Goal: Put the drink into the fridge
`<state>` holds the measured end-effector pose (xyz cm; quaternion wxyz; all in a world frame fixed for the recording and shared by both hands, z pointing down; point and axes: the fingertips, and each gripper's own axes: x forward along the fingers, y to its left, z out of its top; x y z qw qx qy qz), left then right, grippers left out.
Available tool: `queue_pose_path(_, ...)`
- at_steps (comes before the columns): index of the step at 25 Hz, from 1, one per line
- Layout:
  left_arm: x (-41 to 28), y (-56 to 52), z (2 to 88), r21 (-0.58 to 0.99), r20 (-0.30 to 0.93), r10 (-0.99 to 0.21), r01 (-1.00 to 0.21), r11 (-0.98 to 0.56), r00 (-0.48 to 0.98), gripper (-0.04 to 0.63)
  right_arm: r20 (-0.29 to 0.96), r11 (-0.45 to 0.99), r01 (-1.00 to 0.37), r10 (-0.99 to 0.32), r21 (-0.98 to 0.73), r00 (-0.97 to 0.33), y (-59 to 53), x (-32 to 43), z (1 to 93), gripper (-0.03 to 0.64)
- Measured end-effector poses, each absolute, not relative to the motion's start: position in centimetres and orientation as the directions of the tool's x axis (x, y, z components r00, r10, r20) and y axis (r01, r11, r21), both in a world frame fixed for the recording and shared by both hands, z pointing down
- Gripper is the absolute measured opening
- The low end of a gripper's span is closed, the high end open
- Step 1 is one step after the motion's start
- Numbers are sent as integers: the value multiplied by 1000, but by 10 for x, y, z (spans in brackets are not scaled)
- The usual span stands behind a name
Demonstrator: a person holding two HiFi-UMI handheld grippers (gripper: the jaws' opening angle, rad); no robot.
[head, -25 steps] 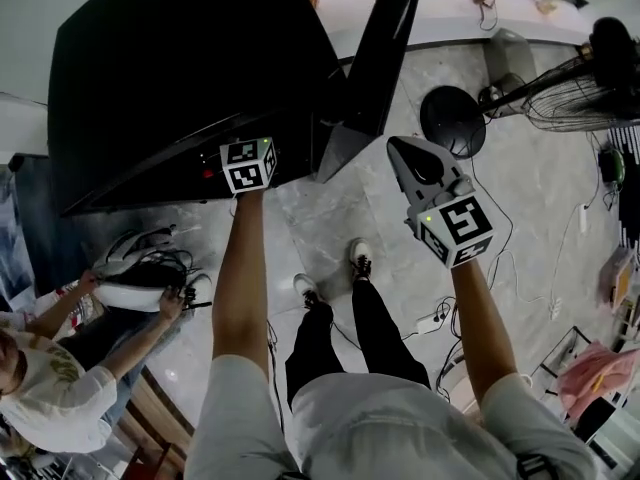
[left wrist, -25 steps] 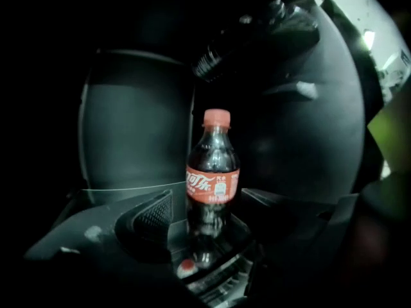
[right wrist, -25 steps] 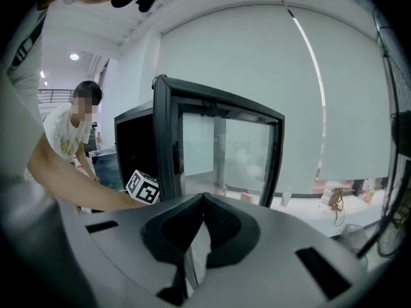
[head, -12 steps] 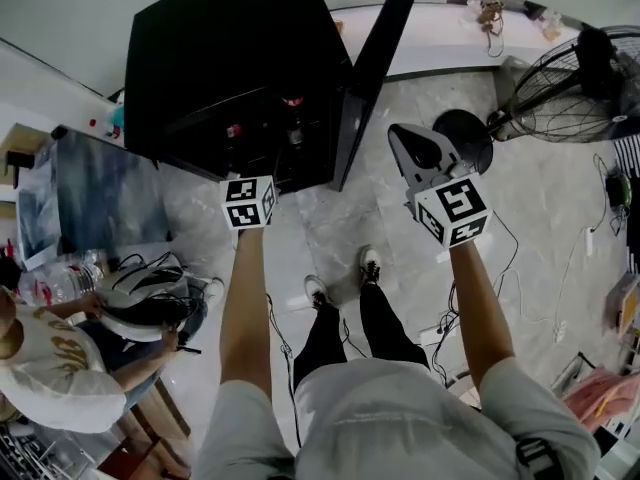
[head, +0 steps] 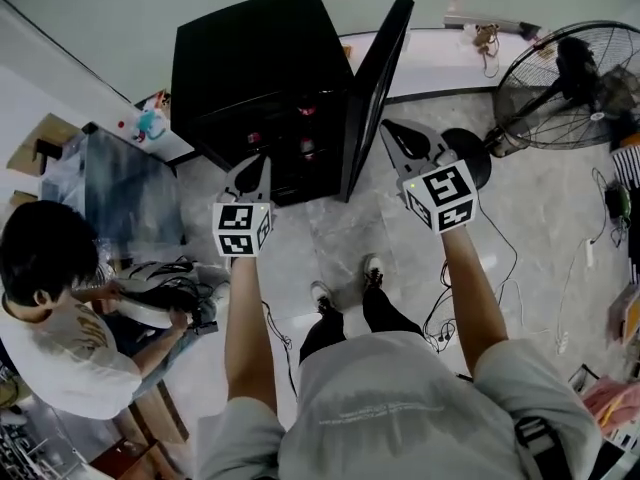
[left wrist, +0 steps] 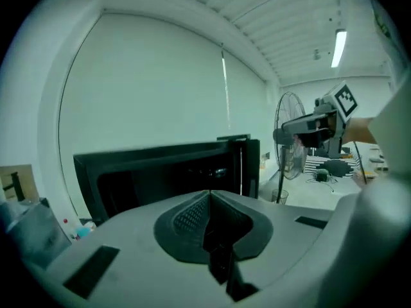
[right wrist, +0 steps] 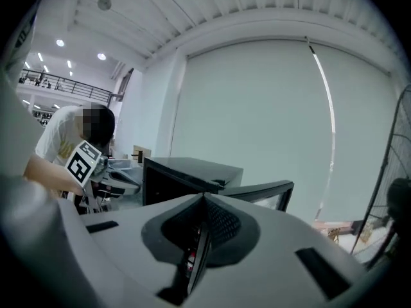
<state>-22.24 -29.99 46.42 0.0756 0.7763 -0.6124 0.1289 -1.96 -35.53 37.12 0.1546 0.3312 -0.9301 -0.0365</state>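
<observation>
The black fridge [head: 260,68] stands on the floor ahead, its door [head: 378,88] swung open to the right. On its dark shelves a few bottles with red tops [head: 305,113] show dimly. My left gripper [head: 260,163] hangs in front of the fridge opening, short of it, jaws shut with nothing between them. My right gripper [head: 388,130] is beside the door's outer edge, also shut and holding nothing. The fridge [left wrist: 160,172] fills the left gripper view past the shut left gripper [left wrist: 209,194]. In the right gripper view the fridge [right wrist: 186,175] and its door [right wrist: 260,190] lie beyond the shut right gripper [right wrist: 204,199].
A standing fan [head: 570,73] with a round base [head: 468,153] is to the right of the door. Cables [head: 505,258] trail over the marble floor. A seated person [head: 55,318] and a glass-topped table [head: 110,183] are at the left. My feet [head: 345,283] stand below the fridge.
I have drawn back from the fridge, so it now looks smaller and farther off. The left gripper has come away from the fridge opening; both grippers stay shut.
</observation>
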Motion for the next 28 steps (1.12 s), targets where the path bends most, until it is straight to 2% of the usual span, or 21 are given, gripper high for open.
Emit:
queue_pose_path(13,-215,-258,337,-150,124,-970,-963,-226,209,12,195,783,-570,-617,249,-762,-337,-31,302,2)
queue_pose_path(28,-203,-238,273,-216,41,-980,-956,-198,194,12,112,809,-507,-557,296,-823,-312,-55,252,2)
